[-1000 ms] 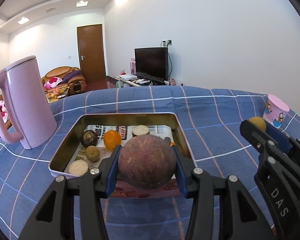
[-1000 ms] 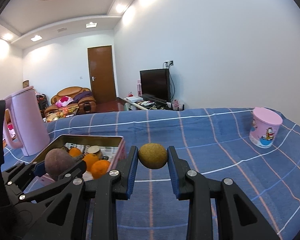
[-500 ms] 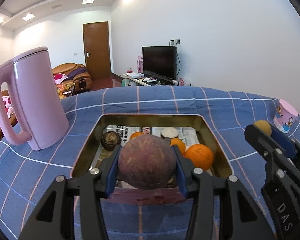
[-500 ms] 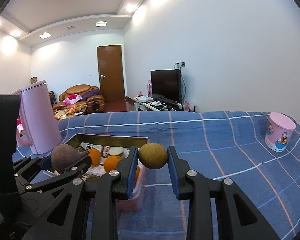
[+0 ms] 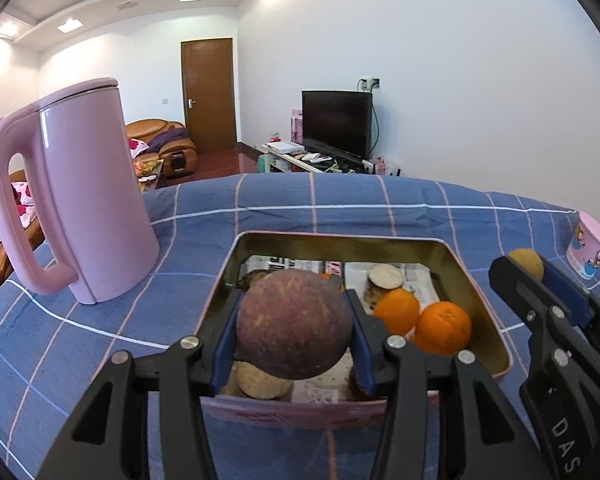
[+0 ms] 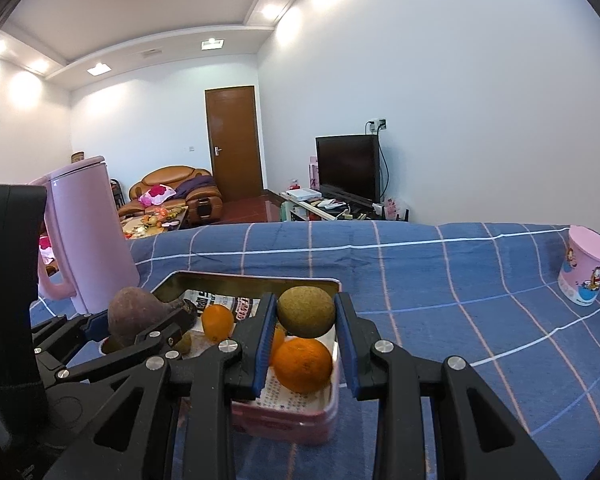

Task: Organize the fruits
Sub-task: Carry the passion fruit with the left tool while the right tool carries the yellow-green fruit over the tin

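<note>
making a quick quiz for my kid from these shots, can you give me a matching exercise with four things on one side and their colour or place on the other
Things:
1. kettle
2. cup
3. fruit in the left claw
4. fruit in the right claw

Descriptions:
a. brownish purple, held over the tin
b. pink with cartoon pictures, far right on the cloth
c. plain pink, tall, left of the tin
d. olive green, held over the tin's right edge above the oranges

Pairs: 1-c, 2-b, 3-a, 4-d

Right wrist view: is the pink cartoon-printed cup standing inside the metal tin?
No, the pink cartoon-printed cup stands on the blue checked cloth, far right of the metal tin.
</note>
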The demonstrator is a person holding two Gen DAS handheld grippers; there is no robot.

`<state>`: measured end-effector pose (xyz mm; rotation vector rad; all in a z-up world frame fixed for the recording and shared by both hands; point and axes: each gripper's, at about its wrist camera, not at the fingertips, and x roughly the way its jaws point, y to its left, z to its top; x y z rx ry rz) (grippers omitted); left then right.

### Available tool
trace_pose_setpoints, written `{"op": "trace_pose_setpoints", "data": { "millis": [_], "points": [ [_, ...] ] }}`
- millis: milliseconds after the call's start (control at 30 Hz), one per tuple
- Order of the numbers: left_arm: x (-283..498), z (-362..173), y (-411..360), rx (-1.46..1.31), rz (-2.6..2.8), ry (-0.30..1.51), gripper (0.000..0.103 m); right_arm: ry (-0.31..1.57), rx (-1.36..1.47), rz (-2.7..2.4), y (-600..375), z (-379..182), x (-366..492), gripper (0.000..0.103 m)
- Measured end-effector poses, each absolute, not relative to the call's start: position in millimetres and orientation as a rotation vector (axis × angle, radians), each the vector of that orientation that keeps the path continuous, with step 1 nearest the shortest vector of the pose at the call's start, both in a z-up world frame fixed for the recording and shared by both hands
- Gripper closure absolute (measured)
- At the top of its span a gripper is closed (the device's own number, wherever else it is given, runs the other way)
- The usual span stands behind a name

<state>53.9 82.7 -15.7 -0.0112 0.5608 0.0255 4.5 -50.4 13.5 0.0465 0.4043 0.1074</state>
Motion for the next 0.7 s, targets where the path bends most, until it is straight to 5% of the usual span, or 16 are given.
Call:
{"op": "trace_pose_setpoints", "data": {
  "millis": [700],
  "points": [
    [97.7,-30.2,96.2,-0.008,0.045,0.683,0.053,0.500,0.074,0.053,-38.4,6.8,55.7,0.071]
  ]
}}
